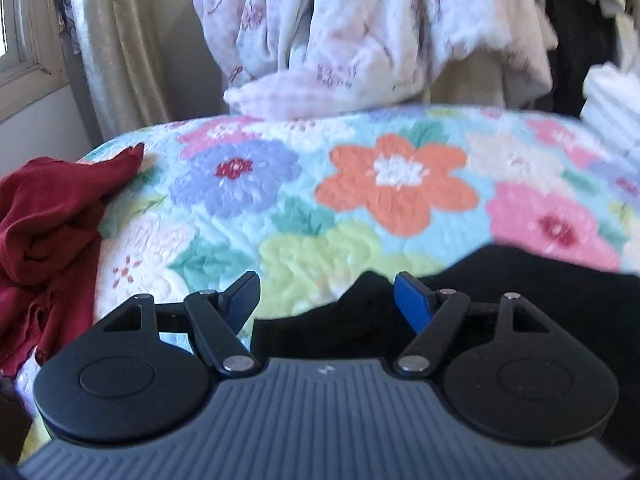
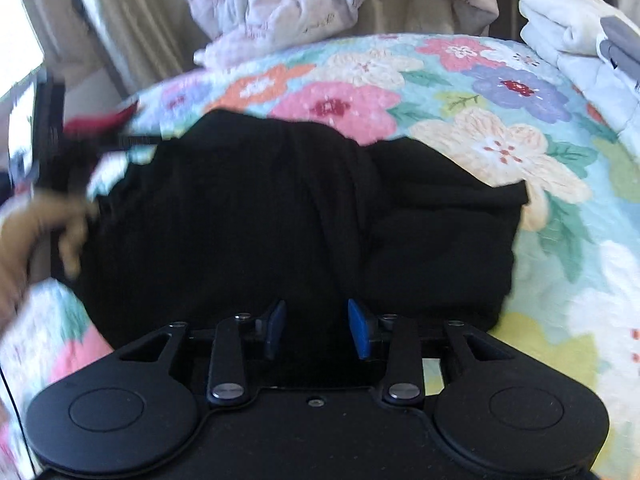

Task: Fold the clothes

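Black garment (image 2: 280, 216): lies bunched on the floral quilt (image 2: 500, 148) of the bed. Right tongs (image 2: 316, 328) part-open above its near edge, empty; left tongs (image 1: 326, 300) wide, empty, over its left corner. Advice: grip opposite corners, lift, fold flat. Red garment (image 1: 52, 216) waits further left.

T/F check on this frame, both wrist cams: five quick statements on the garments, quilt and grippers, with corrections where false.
1. The black garment lies on the floral quilt. True.
2. The red garment is clamped in the left gripper. False: it lies off to the side, the jaws open and empty.
3. The right gripper is open over black cloth. True.
4. The quilt is plain white. False: it has coloured flowers.
5. White folded cloth sits at the quilt's far right. True.
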### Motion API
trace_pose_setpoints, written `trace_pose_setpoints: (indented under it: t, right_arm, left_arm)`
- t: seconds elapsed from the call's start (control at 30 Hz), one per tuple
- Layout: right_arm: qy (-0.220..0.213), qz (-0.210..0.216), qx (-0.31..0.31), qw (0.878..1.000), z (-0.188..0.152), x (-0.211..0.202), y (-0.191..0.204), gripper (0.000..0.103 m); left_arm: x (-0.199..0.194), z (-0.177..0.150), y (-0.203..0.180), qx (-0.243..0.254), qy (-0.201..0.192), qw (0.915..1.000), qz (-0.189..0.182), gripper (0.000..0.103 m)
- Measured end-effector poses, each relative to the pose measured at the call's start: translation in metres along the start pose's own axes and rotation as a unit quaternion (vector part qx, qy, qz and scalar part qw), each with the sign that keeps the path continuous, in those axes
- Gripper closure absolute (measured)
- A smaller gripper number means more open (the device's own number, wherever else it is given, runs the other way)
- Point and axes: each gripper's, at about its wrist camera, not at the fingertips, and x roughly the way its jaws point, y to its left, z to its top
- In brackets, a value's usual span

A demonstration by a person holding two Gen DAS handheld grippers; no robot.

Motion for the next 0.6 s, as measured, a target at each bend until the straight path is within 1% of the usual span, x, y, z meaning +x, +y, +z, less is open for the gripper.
trace_pose_setpoints:
  t: [0.03,0.1,0.17,0.2,0.23,0.3,0.37,0.47,0.53,0.6]
  right_arm:
    - [0.002,-0.005,0.000,1.000,-0.003,-0.004,-0.002,0.056]
    - [0.004,0.001,0.015,1.000,-0.012,-0.011,-0.008,0.054]
    - [0.011,0.008,0.037,0.999,-0.020,-0.016,-0.014,0.051]
    - [0.014,0.012,0.049,0.999,-0.024,-0.019,-0.017,0.048]
    - [0.017,0.014,0.055,0.998,-0.029,-0.021,-0.018,0.048]
    - [0.018,0.017,0.059,0.998,-0.041,-0.023,-0.018,0.045]
    - [0.017,0.018,0.061,0.998,-0.054,-0.025,-0.016,0.044]
    - [0.013,0.013,0.052,0.998,-0.066,-0.031,-0.008,0.042]
    - [0.019,0.011,0.047,0.999,-0.067,-0.035,-0.003,0.042]
    - [0.019,0.019,0.056,0.998,-0.071,-0.041,0.001,0.041]
  left_arm:
    - [-0.008,0.000,0.004,-0.002,0.000,1.0000,0.002,0.029]
    - [-0.024,-0.001,0.012,-0.005,0.002,0.9999,0.014,0.029]
    - [-0.044,-0.009,0.025,-0.016,0.010,0.9996,0.022,0.021]
    - [-0.054,-0.015,0.032,-0.022,0.015,0.9993,0.025,0.021]
    - [-0.063,-0.022,0.040,-0.029,0.022,0.9990,0.026,0.021]
    - [-0.078,-0.043,0.057,-0.062,0.051,0.9964,0.028,0.021]
    - [-0.091,-0.068,0.074,-0.115,0.083,0.9898,0.018,0.021]
    - [-0.109,-0.098,0.094,-0.190,0.112,0.9750,-0.024,0.021]
    - [-0.117,-0.108,0.102,-0.230,0.119,0.9646,-0.051,0.021]
    - [-0.121,-0.112,0.106,-0.262,0.116,0.9549,-0.078,0.021]
